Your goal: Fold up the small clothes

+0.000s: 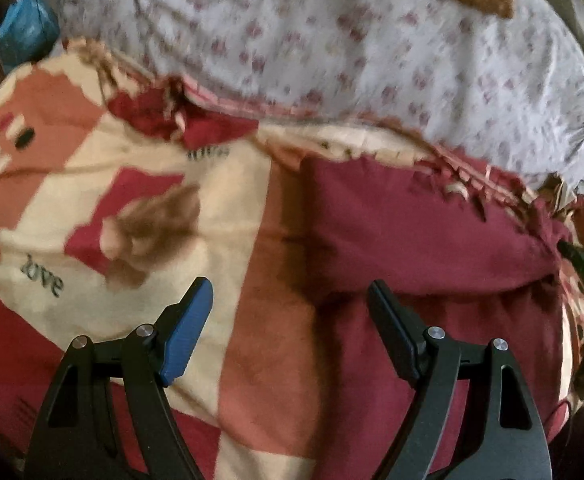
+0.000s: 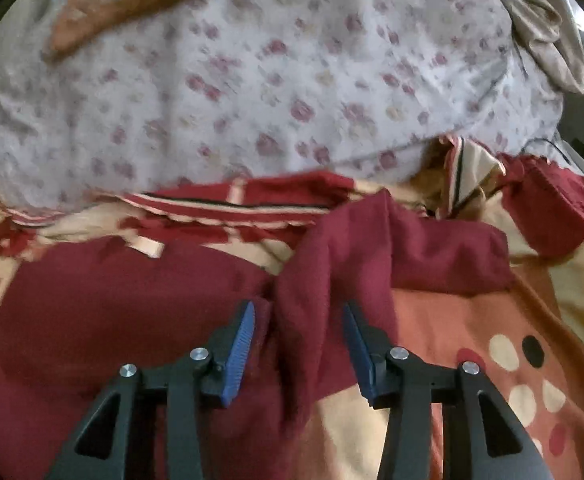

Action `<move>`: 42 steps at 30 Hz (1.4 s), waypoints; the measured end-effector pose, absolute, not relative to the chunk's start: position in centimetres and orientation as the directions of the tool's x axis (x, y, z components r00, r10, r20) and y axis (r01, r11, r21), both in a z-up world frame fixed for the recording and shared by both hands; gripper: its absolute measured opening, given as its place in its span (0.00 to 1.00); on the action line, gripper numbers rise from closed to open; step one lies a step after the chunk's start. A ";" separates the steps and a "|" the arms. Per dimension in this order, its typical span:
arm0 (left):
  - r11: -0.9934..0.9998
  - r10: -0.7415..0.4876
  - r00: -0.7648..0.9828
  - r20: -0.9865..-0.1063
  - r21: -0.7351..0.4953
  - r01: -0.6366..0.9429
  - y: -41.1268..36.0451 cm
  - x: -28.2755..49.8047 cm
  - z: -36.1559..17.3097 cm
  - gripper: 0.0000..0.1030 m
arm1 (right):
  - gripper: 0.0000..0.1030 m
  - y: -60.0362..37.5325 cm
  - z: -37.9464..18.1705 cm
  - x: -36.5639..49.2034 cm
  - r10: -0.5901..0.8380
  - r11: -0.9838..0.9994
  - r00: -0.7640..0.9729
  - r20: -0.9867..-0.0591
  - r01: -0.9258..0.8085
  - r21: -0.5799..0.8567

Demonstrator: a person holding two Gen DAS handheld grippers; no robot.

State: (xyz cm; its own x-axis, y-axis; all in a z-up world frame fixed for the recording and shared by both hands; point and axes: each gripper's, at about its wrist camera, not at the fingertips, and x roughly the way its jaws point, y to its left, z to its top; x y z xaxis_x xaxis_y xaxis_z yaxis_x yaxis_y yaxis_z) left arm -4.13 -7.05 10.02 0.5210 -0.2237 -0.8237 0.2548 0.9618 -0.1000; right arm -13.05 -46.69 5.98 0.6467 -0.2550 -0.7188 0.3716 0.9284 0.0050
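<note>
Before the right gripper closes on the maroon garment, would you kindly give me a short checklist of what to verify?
1. Cloth between the right gripper fingers: ok, a raised ridge of the maroon garment sits in the gap.
2. Pads pressing on that ridge: not ok, both stand clear of it.
3. Only garment in the gap, no patterned blanket: cannot tell, the layers below are hidden.
4. Left gripper free to help: ok, wide open with nothing between its fingers.
5. Garment lying flat: not ok, bunched in the right wrist view.
6. Floral sheet clear of the garment: ok, it lies beyond it.
</note>
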 end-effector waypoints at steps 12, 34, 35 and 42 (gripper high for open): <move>0.939 -0.219 0.410 -0.885 -0.077 0.336 -12.6 -2.1 4.4 0.79 | 0.42 -43.9 2.3 -12.7 -0.147 0.960 0.576 -0.804 0.278 0.024; 0.953 -0.241 0.477 -0.846 -0.114 0.279 -11.3 -1.9 5.9 0.79 | 0.74 -56.9 7.1 -18.4 -0.295 0.799 0.619 -0.728 0.578 0.168; 0.954 -0.241 0.476 -0.845 -0.116 0.278 -11.3 -1.8 6.0 0.79 | 0.74 -56.1 7.3 -17.1 -0.289 0.817 0.627 -0.724 0.555 0.155; 0.953 -0.241 0.456 -0.857 -0.119 0.280 -11.4 -1.0 5.4 0.79 | 0.74 -52.2 5.2 -6.5 -0.318 0.902 0.535 -0.783 0.425 -0.076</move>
